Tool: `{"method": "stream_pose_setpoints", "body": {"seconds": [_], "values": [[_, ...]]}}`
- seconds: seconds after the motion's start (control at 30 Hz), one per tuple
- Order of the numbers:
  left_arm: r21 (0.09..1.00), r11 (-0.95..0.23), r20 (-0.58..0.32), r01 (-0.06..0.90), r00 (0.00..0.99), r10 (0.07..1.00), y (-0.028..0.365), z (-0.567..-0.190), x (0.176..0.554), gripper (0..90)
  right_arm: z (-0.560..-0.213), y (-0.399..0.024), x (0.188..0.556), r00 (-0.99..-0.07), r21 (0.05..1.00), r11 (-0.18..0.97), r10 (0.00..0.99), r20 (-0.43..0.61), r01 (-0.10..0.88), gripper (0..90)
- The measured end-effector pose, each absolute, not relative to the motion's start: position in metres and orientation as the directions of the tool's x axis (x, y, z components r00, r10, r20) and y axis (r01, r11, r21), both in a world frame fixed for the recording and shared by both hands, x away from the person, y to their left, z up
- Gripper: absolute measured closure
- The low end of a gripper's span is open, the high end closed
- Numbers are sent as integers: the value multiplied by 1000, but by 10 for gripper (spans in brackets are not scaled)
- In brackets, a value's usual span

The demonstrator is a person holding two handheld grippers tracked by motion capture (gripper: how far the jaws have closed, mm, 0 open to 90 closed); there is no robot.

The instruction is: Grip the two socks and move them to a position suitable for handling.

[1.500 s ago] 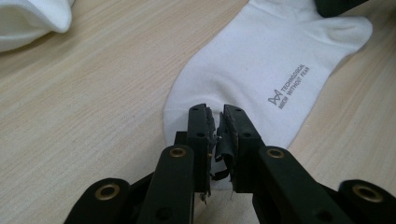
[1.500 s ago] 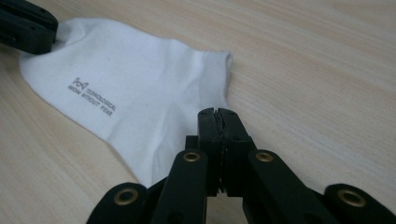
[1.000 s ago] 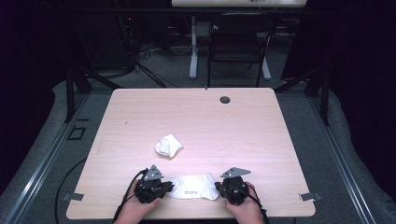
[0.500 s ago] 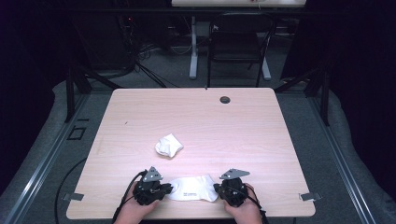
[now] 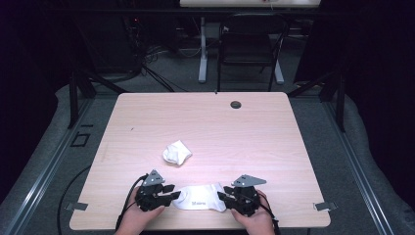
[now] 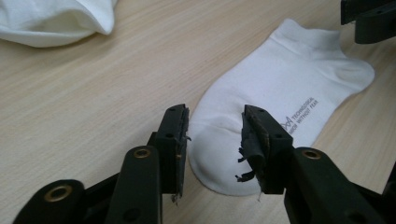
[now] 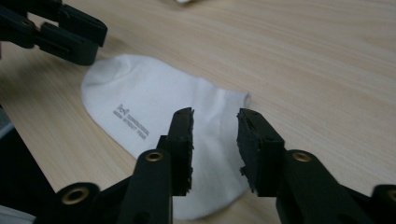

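**Two open tools at the ends of a flat white sock**

From the high view, a flat sock (image 5: 199, 197) lies near the front edge of the desk (image 5: 274, 147). The desk is pale wood with a smooth top. The left tool (image 5: 172, 196) is at the sock's left end and the right tool (image 5: 221, 197) is at its right end. A hand (image 5: 254, 223) holds the right tool. A second sock (image 5: 176, 152), scrunched into a small lump, sits near the middle of the desk, apart from the flat one. A small dark round cap (image 5: 236, 104) is near the far edge.

In the left gripper view, the left tool (image 6: 215, 122) is partly open, with a gap between its two black jaws. The rounded toe of the flat sock (image 6: 275, 93) lies in that gap. The rubber pads (image 6: 252, 140) look torn and ragged. The sock is soft white cloth with small grey letters on it. I cannot tell if the jaws touch it.

In the right gripper view, the right tool (image 7: 215, 125) is also partly open. Its jaws stand over the other end of the flat sock (image 7: 159, 112), not squeezing it.
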State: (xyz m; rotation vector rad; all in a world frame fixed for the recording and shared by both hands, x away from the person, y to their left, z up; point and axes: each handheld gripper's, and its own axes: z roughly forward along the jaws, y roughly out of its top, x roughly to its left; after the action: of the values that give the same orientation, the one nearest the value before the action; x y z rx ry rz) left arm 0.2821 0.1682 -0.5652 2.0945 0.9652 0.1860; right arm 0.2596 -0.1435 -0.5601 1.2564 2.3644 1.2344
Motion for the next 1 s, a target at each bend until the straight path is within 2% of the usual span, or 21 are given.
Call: {"method": "stream_pose_setpoints", "body": {"seconds": [0.07,0.2,0.37,0.57,0.7,0.77,1.0], "values": [[730,-372,-191,573,694,695,171,-563,284,574,-559,-144,263,-634,764,273,741,220,584,582],[738,-370,-172,565,687,706,178,-561,286,566,-556,-141,268,-652,787,295,739,172,542,518],[746,-345,-176,570,667,724,188,-558,292,568,-552,-132,274,-678,817,326,727,105,476,490],[758,-298,-185,580,629,755,200,-556,300,562,-553,-115,286,-704,791,372,703,102,485,448],[770,-231,-208,595,576,791,213,-554,306,510,-554,-102,294,-691,783,373,716,99,498,438],[770,-201,-224,605,552,803,221,-554,310,504,-553,-96,299,-674,778,344,726,135,526,470],[765,-179,-234,619,527,817,236,-555,318,492,-536,-84,316,-667,765,373,739,97,525,652]]}}
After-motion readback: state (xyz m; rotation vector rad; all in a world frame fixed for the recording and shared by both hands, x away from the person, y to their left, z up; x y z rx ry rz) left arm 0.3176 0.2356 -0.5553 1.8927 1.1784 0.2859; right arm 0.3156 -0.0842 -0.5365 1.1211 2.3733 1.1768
